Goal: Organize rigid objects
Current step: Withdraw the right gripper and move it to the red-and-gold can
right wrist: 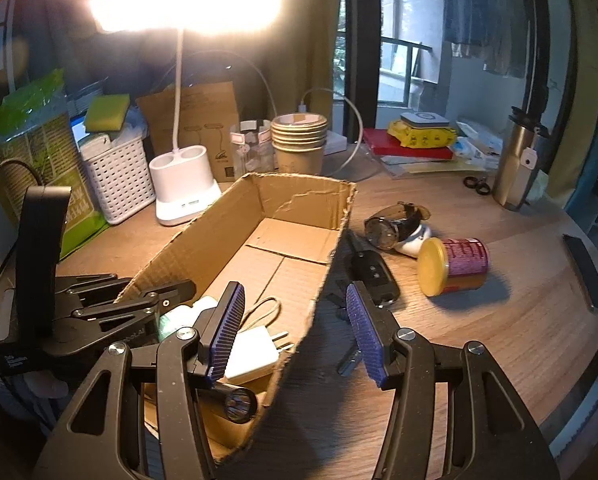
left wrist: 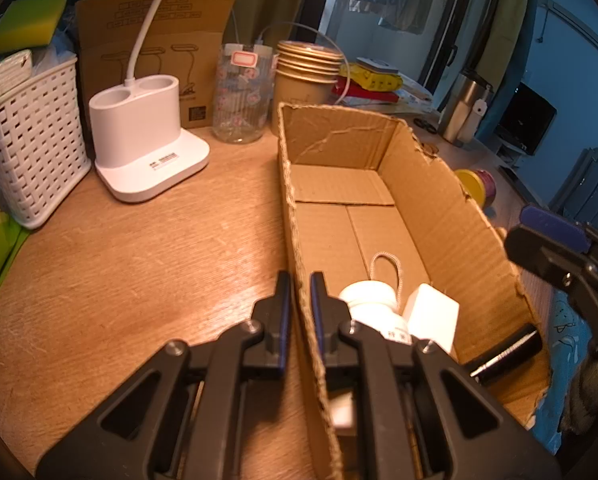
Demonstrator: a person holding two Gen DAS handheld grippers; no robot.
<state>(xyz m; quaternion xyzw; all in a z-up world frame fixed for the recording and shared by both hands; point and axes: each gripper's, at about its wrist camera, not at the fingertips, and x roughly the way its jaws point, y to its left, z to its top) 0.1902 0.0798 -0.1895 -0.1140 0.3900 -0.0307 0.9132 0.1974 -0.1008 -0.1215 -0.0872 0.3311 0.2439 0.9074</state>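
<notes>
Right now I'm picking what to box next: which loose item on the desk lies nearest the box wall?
The black car key, lying right beside the cardboard box; the wristwatch and tipped yellow-lidded can sit farther out.

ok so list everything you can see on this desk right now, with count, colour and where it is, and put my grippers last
cardboard box: 1, brown, desk centre
charger plug: 1, white, inside box
flashlight: 1, black, inside box
white bottle: 1, inside box
can: 1, yellow lid, on its side right of box
watch: 1, black, behind can
car key: 1, black, beside box
desk lamp: 1, white, lit
basket: 1, white, back left
paper cups: stack, brown
tumbler: 1, steel, back right
left gripper: clamped on box wall
right gripper: open, straddling box's right wall
</notes>
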